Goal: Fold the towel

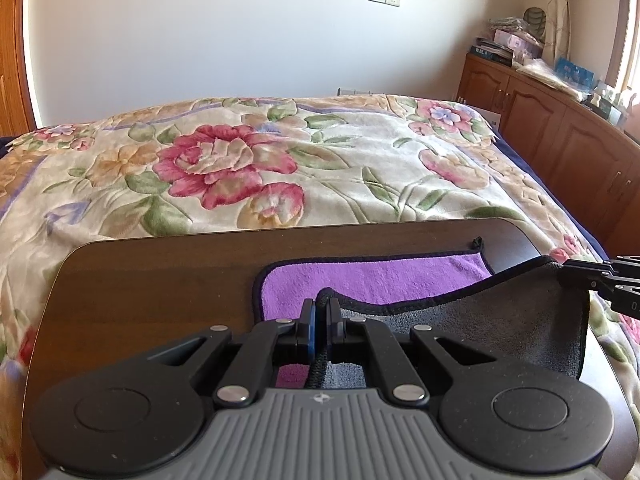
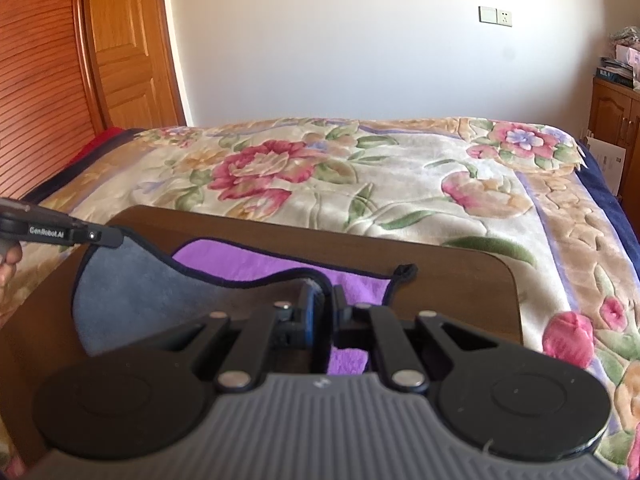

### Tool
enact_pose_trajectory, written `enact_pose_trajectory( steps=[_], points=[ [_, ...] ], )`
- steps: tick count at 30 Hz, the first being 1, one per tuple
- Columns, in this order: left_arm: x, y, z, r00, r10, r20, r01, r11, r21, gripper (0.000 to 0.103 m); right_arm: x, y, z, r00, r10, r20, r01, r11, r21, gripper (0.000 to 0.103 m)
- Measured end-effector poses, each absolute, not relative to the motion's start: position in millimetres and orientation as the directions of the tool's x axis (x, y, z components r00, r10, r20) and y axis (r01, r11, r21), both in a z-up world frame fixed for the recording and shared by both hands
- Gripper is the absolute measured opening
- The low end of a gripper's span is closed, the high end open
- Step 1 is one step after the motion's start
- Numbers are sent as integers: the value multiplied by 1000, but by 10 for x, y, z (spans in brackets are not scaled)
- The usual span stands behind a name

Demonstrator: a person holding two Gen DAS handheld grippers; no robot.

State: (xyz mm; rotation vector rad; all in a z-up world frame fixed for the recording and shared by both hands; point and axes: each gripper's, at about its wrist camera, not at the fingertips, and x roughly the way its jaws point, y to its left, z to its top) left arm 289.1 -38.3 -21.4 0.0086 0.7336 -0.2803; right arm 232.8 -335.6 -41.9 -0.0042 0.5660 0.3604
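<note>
A towel (image 1: pixel 372 280), purple on one face and grey on the other with a dark hem, lies on a dark wooden table (image 1: pixel 160 276). Its near edge is lifted, so the grey face (image 1: pixel 500 320) shows. My left gripper (image 1: pixel 320 312) is shut on the left near corner of the towel. My right gripper (image 1: pixel 568 266) shows at the right, shut on the other corner. In the right wrist view the right gripper (image 2: pixel 324 300) pinches the hem, the towel (image 2: pixel 256 260) spreads ahead, and the left gripper (image 2: pixel 116 237) holds the far left corner.
Beyond the table lies a bed with a floral blanket (image 1: pixel 280 160). Wooden cabinets (image 1: pixel 560 132) with clutter on top stand at the right. A wooden door (image 2: pixel 124 40) and slatted wardrobe (image 2: pixel 36 80) are at the left. A small loop (image 2: pixel 404 270) sticks out at the towel's far right corner.
</note>
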Motion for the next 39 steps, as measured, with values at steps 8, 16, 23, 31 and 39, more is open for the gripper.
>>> enact_pose_trajectory(
  steps=[8,16,23,31,39],
  points=[
    [2999,-373,-169,711,-250,-657,260,962,-84,2,2418,-3372,-394,788,341,-512,-331,937,113,9],
    [3100,-380,-142,715,-235,-659,264,963,-57,2,2508,-3382,-388,793,338,-506,-328,938,111,9],
    [3190,-431,-138,717,-232,-658,273,961,-42,2,2603,-3393,-393,796,330,-508,-325,940,102,9],
    [3223,-487,-145,715,-231,-660,279,960,-33,2,2675,-3406,-408,796,328,-509,-328,940,92,9],
    [3275,-507,-159,714,-228,-661,282,959,-26,2,2687,-3409,-415,797,327,-509,-329,940,90,9]
  ],
)
